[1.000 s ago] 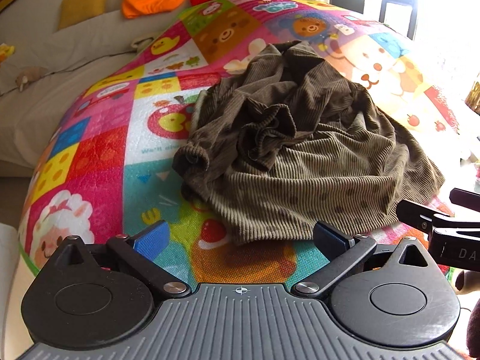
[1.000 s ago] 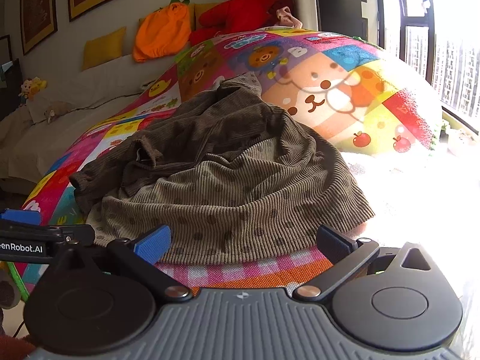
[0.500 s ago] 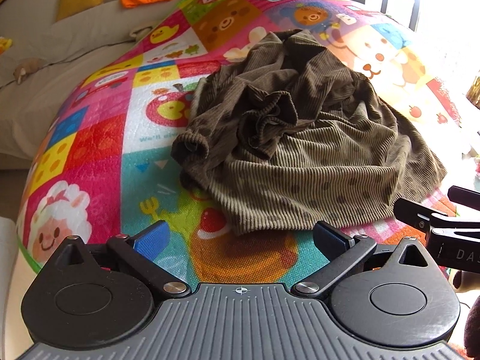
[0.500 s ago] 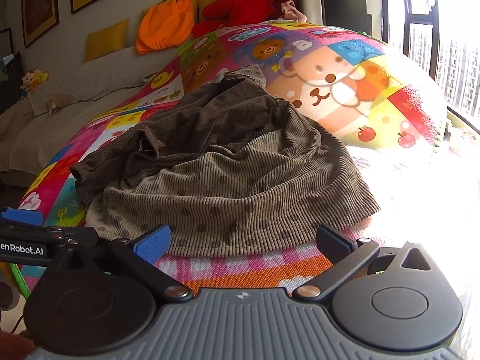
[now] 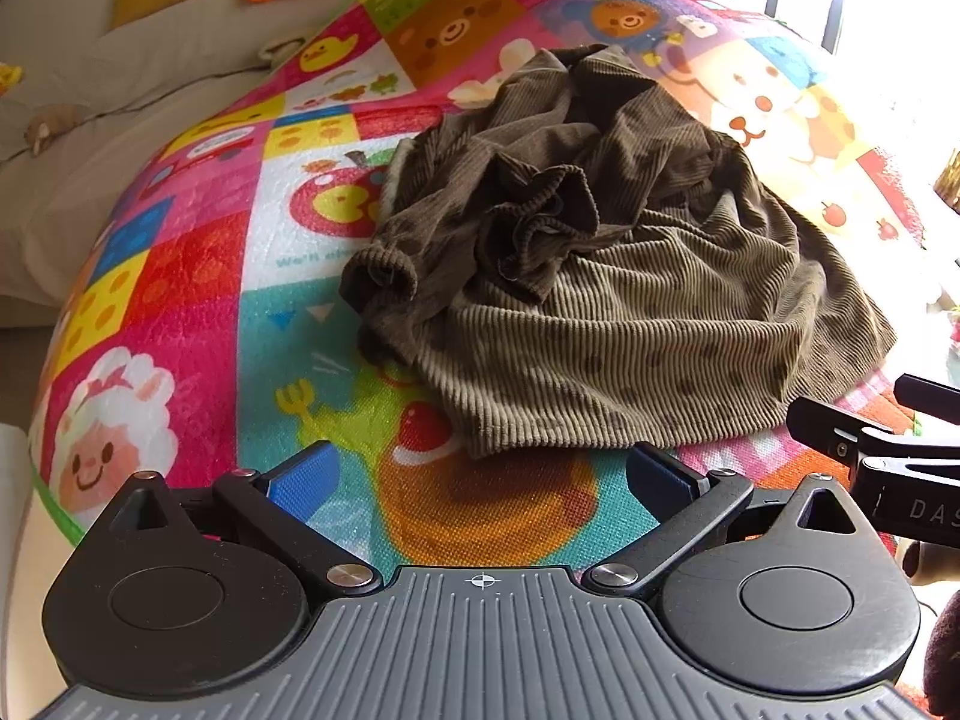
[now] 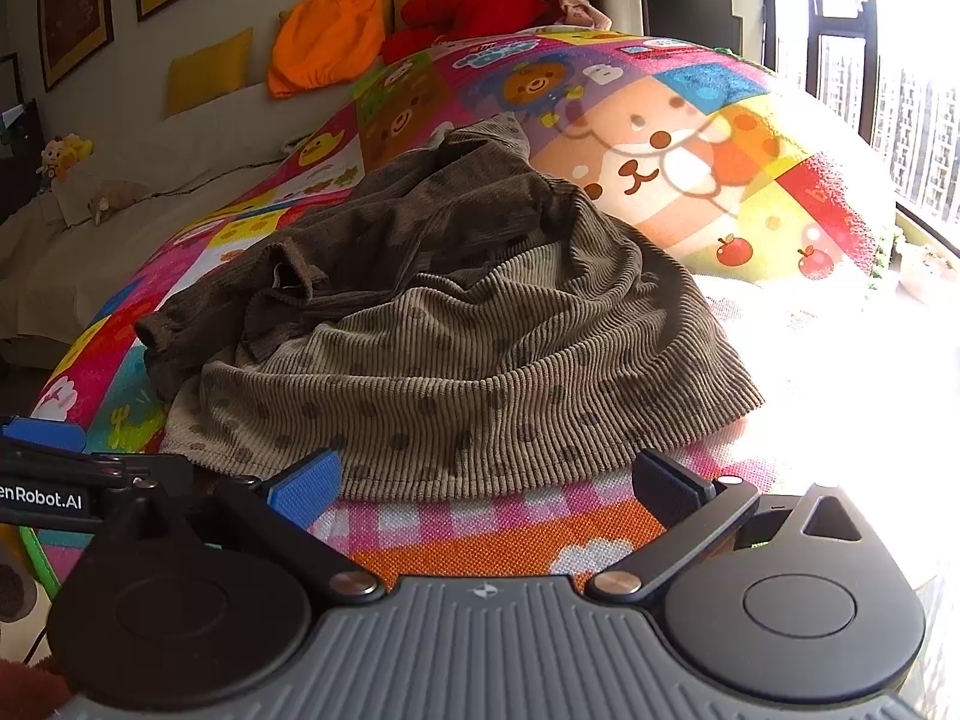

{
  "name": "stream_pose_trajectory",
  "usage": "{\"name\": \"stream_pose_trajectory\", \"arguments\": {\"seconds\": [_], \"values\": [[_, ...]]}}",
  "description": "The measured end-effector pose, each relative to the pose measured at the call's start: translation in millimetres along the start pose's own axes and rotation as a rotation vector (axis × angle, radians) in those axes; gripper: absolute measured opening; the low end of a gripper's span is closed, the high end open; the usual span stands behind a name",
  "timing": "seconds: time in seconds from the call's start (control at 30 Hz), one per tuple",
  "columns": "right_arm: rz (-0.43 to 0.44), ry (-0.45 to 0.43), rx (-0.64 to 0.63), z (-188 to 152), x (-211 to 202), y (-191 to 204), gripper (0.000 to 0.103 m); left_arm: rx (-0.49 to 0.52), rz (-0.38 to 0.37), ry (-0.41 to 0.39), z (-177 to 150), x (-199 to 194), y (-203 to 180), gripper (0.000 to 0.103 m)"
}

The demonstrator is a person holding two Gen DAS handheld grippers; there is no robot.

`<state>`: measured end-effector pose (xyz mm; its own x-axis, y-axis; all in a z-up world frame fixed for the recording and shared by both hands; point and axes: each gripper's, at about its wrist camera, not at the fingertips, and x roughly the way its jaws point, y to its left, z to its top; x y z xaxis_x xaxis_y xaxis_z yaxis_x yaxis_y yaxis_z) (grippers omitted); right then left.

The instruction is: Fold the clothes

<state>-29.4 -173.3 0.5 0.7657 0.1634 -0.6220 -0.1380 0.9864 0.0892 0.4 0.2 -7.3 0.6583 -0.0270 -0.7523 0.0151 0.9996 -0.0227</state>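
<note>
A crumpled brown corduroy garment [image 5: 606,276] with faint dots lies in a heap on the colourful cartoon mat [image 5: 198,276]. It also shows in the right wrist view [image 6: 456,336]. My left gripper [image 5: 480,474] is open and empty, just short of the garment's near hem. My right gripper [image 6: 486,477] is open and empty, its fingertips at the hem's near edge; its body shows at the right of the left wrist view [image 5: 888,450]. The left gripper's body shows at the left of the right wrist view [image 6: 54,480].
A beige sofa [image 6: 120,222] with yellow [image 6: 207,69], orange [image 6: 327,39] and red [image 6: 480,0] cushions stands behind the mat. A bright window [image 6: 900,90] is at the right. A small plush toy [image 6: 60,153] sits on the sofa.
Both grippers have moved slightly forward and tilted down toward the garment's near hem. The garment has not moved. Both stay open.
</note>
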Motion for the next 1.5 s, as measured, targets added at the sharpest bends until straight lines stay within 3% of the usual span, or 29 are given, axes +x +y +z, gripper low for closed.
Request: {"name": "stream_pose_trajectory", "arguments": {"seconds": [1.17, 1.4, 1.5], "values": [[-0.004, 0.041, 0.011, -4, 7, -1, 0.103, -0.01, -0.016, 0.04, -1, 7, 1, 0.103], [0.005, 0.053, 0.014, -5, 11, -3, 0.103, -0.014, -0.067, 0.055, 3, 13, 6, 0.103], [0.028, 0.057, 0.007, -2, 14, -6, 0.103, 0.007, -0.108, 0.0, 14, 14, 13, 0.103]]}}
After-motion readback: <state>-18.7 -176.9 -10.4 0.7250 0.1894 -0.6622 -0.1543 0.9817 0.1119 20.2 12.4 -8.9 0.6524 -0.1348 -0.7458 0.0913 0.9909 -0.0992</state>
